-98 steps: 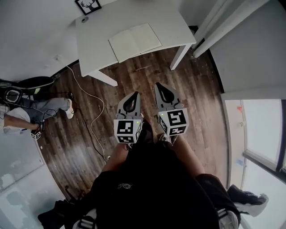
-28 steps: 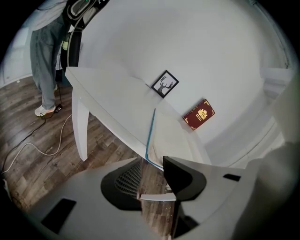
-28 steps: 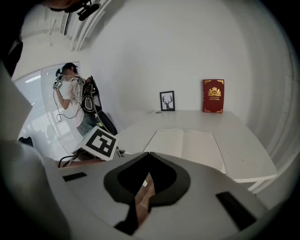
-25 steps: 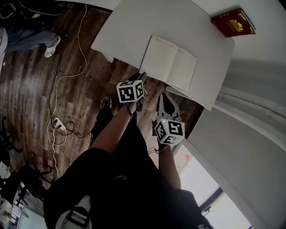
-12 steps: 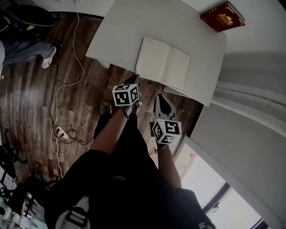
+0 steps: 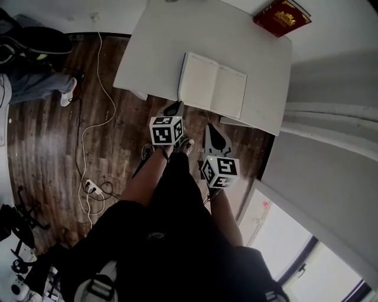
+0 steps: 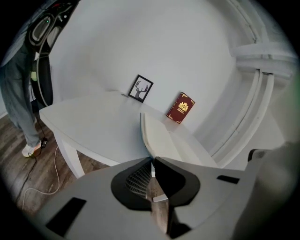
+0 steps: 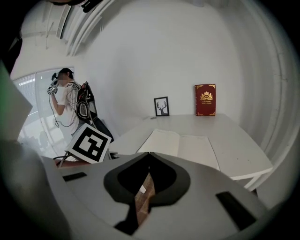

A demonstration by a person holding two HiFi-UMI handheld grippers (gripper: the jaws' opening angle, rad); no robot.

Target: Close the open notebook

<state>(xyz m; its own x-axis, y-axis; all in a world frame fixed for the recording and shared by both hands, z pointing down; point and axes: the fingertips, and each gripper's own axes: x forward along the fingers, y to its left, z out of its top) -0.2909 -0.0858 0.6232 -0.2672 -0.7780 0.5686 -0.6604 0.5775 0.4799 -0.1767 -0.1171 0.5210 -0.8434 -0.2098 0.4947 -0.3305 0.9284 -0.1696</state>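
Observation:
The open notebook (image 6: 221, 91) lies with blank cream pages up, near the front edge of the white table (image 6: 147, 53). My left gripper (image 6: 175, 106) is at its near left corner. In the left gripper view the jaws are closing, and the left gripper (image 7: 152, 161) pinches a thin white edge of the notebook (image 7: 161, 138), whose left half stands slightly raised. My right gripper (image 6: 212, 127) hangs short of the table's front edge, apart from the notebook (image 8: 180, 145). The right gripper (image 8: 149, 154) is shut on nothing.
A red book (image 6: 282, 16) stands at the table's far right corner against the wall. A small framed deer picture (image 7: 140, 88) leans at the back. A person (image 8: 65, 101) stands to the left. A white cable (image 6: 88, 127) and power strip (image 6: 91, 187) lie on the wood floor.
The left gripper has stayed at the notebook's near left corner while its marker cube rolled. The notebook's left edge now looks a little lifted. The right gripper has kept its place.

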